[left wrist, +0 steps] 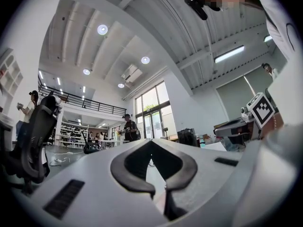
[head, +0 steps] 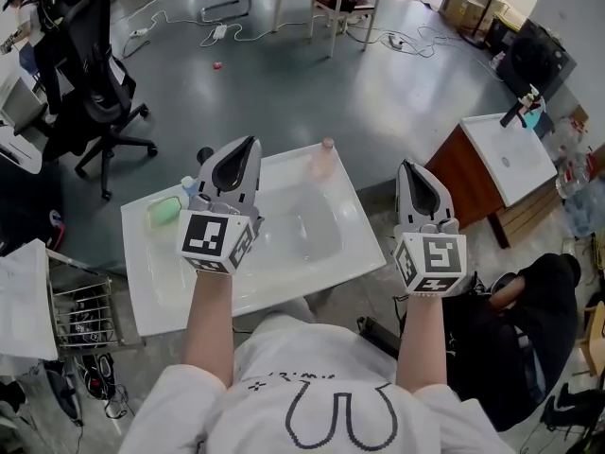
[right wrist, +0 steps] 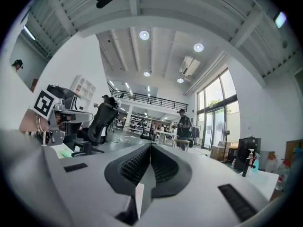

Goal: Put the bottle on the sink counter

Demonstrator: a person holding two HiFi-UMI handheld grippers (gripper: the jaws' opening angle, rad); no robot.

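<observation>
A pale pink bottle (head: 324,159) stands upright on the far rim of the white sink counter (head: 151,291), behind the basin (head: 307,230). My left gripper (head: 250,144) hovers over the counter's left half, pointing up and away, with its jaws shut and nothing between them; its view (left wrist: 151,142) shows only the room and ceiling. My right gripper (head: 408,166) is held off the counter's right edge, also shut and empty (right wrist: 151,145). Both are apart from the bottle.
A green sponge (head: 163,210) and a small blue-capped bottle (head: 188,186) lie on the counter's left. A second white sink top on a wooden cabinet (head: 510,154) stands to the right. A black office chair (head: 90,74), a wire rack (head: 80,315) and floor cables (head: 217,31) surround the spot.
</observation>
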